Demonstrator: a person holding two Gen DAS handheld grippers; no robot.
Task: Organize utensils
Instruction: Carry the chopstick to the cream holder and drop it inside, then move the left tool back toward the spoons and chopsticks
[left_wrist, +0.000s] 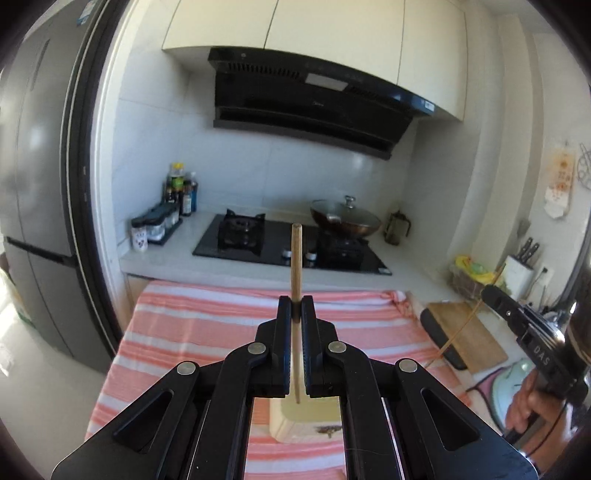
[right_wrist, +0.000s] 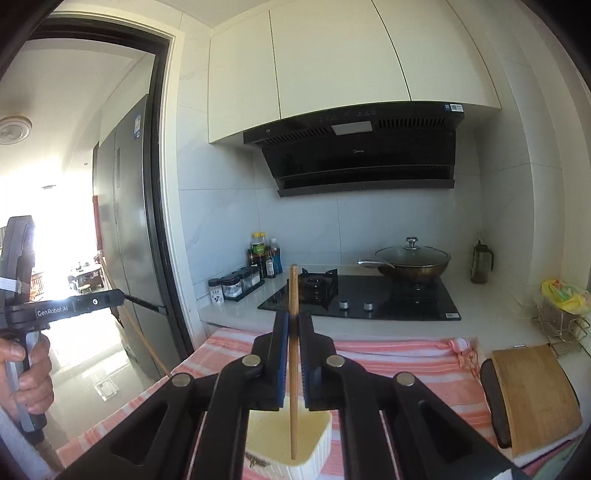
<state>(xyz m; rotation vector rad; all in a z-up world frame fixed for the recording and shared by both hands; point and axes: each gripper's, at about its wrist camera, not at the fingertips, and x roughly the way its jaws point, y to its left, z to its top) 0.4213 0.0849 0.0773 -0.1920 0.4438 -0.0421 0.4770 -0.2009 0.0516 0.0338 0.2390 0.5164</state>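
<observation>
Holding one chopstick (left_wrist: 296, 258) upright in my left gripper (left_wrist: 296, 306) and another chopstick (right_wrist: 293, 291) in my right gripper (right_wrist: 293, 323), jaws of both closed tight (tips pointing down), I hover above the cream container (right_wrist: 314, 448), presumably so each drops straight in.

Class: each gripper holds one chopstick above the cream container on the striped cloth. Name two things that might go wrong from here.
1. The left gripper pinches its chopstick with only the tips of its fingers, so the stick may pivot or slip.
2. The right gripper holds its chopstick over the container; dropped off-centre, it may hit the rim and roll across the cloth.
</observation>
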